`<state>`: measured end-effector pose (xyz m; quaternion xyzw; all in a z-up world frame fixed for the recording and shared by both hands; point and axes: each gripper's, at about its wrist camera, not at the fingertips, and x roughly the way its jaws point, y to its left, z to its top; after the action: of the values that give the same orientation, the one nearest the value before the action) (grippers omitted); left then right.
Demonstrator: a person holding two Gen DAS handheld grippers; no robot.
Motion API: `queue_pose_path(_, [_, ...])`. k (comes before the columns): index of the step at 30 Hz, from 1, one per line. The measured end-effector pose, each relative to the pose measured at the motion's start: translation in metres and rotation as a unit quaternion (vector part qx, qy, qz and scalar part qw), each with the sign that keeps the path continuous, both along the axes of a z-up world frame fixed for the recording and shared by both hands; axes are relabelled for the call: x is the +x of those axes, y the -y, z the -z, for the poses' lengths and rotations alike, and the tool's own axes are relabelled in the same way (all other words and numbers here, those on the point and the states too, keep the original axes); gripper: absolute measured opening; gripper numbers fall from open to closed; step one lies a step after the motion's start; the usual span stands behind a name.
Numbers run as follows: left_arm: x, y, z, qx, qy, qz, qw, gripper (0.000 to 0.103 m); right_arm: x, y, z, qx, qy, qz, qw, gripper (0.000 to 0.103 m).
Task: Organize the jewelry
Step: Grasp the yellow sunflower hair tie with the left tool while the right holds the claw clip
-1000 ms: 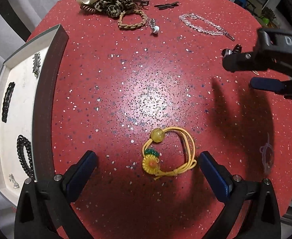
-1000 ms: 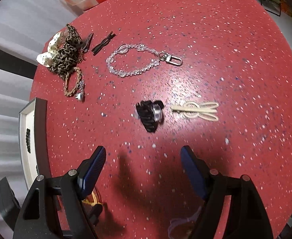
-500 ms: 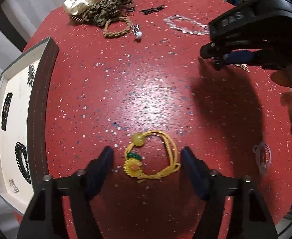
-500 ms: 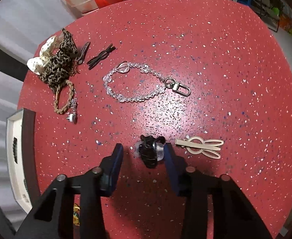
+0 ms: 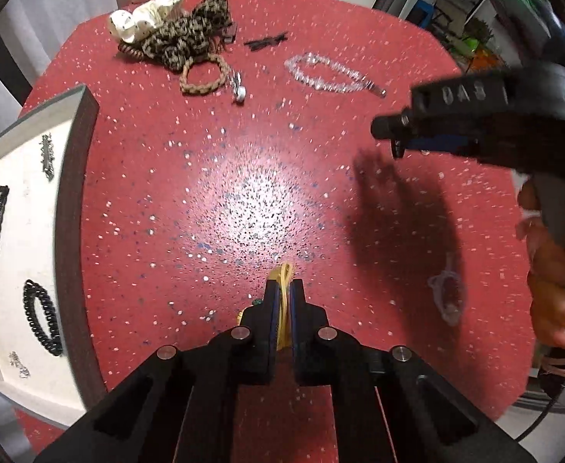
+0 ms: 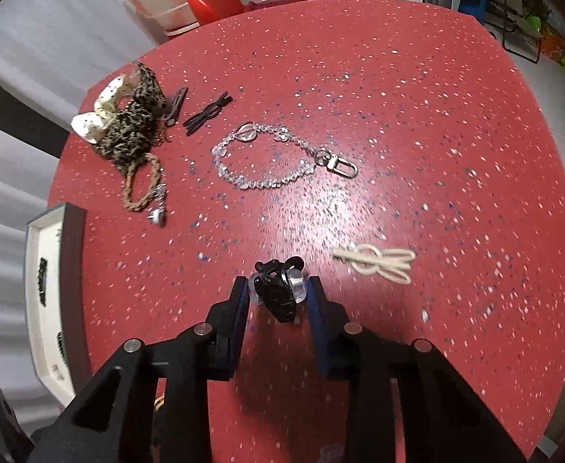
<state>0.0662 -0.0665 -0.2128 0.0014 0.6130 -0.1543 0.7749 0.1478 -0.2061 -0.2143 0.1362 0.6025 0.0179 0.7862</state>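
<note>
- Down at the bottom of the left wrist view, the left gripper (image 5: pixel 282 289) has its jaws closing tight on a yellow hair tie (image 5: pixel 283 274), and only a bit of yellow string pokes out at the tips
- Close by in the right wrist view, the right gripper (image 6: pixel 278 289) has its jaws closing, and its pads press on both sides of a black hair clip with clear beads (image 6: pixel 278 289)
- Just to the right of that clip lies a cream bunny hair clip (image 6: pixel 379 263), flat on the red speckled table (image 6: pixel 417 135)
- On the left side sits a white tray with a dark rim (image 5: pixel 75 200); a black coil hair tie (image 5: pixel 41 316) and other small dark pieces lie inside it
- A hand (image 5: pixel 552 277) holds the right gripper's handle at the right edge of the left wrist view
- Farther back lies a clear bead chain with a metal clasp (image 6: pixel 271 158)
- Near it lie black hair pins (image 6: pixel 207 114)
- At the far left of the table sit a brown braided bracelet (image 6: pixel 141 185), a leopard scrunchie (image 6: pixel 134 131) and a white dotted scrunchie (image 6: pixel 101 114), all touching in a pile
</note>
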Motion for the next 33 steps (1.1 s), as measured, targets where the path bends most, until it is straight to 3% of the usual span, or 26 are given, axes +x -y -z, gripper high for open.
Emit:
queue_pose_path(12, [-0.005, -0.042, -0.041, -0.010, 0.011, 0.014, 0.9998, 0.007, -0.059, 0.008, -0.031, 0.018, -0.017, 0.010, 1.000, 0.032])
queue_pose_path(17, [-0.005, -0.036, -0.030, 0.007, 0.001, 0.020, 0.9998, 0.008, -0.079, 0.011, -0.038, 0.019, -0.023, 0.021, 0.999, 0.032])
queue_pose_path(18, [-0.005, -0.033, -0.024, 0.013, -0.004, 0.024, 0.9996, 0.019, -0.082, 0.012, -0.038, 0.020, -0.025, 0.024, 0.999, 0.032])
queue_pose_path(19, [-0.004, -0.031, -0.020, 0.019, -0.005, 0.026, 0.9995, 0.054, -0.085, 0.013, -0.037, 0.021, -0.026, 0.028, 0.999, 0.032])
queue_pose_path(21, [-0.006, -0.028, -0.017, 0.030, 0.005, 0.022, 0.9993, 0.092, -0.090, 0.016, -0.036, 0.023, -0.030, 0.035, 0.999, 0.032])
queue_pose_path(33, [0.000, 0.007, 0.023, 0.064, -0.011, 0.046, 0.9968, 0.092, -0.119, 0.036, -0.031, 0.033, -0.036, 0.064, 0.997, 0.032])
